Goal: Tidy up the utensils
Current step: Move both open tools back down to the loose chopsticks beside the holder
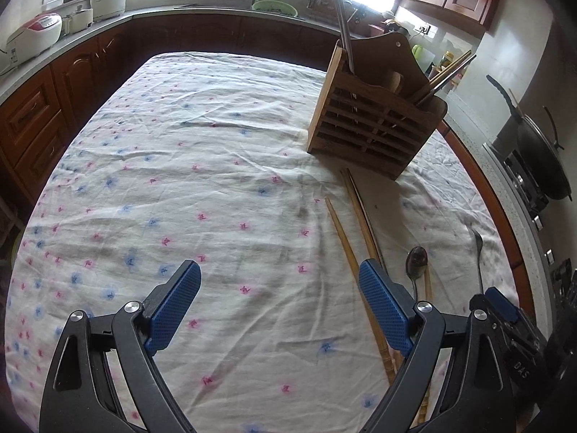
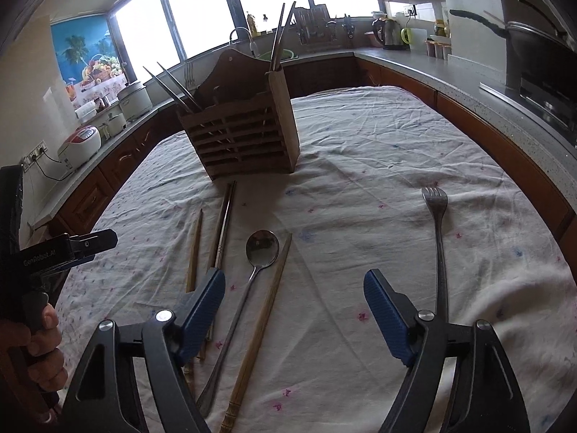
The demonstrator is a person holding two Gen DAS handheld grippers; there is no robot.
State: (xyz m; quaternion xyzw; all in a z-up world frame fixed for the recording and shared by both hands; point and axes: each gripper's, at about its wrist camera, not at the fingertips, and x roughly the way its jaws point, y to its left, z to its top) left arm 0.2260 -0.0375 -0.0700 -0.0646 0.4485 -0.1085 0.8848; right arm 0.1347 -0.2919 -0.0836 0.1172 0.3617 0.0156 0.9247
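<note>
- One tabletop (image 2: 378, 137), covered by a creased white cloth printed with small pink and blue flowers; kitchen counters and dark wood cabinets run around it.
- One wooden utensil holder (image 2: 245, 137) with a slatted front and a tall shaped back stands upright on the far part of the cloth. Chopsticks and metal handles stick up out of it, some leaning; how many I cannot tell.
- Two claws. The left claw (image 1: 279, 306) hangs over bare cloth, its blue pads spread wide with nothing between them. The right claw (image 2: 294, 315) has its pads apart too, pressing on nothing; the spoon's handle and one chopstick lie on the cloth under the gap.
- One hand (image 2: 39, 353) grips the left claw's handle at the left edge of the right wrist view.
- One metal fork (image 2: 438, 238) lies flat, tines toward the holder, well apart from the other pieces and just outside the right claw's right finger.
- One metal spoon (image 2: 252, 270) lies bowl up, between chopsticks.
- Loose chopsticks lie in front of the holder: a light bamboo one (image 2: 265, 310) touching the spoon's right side, a shorter one (image 2: 194, 249) further left, and a darker pair (image 2: 223, 227) between, side by side.
</note>
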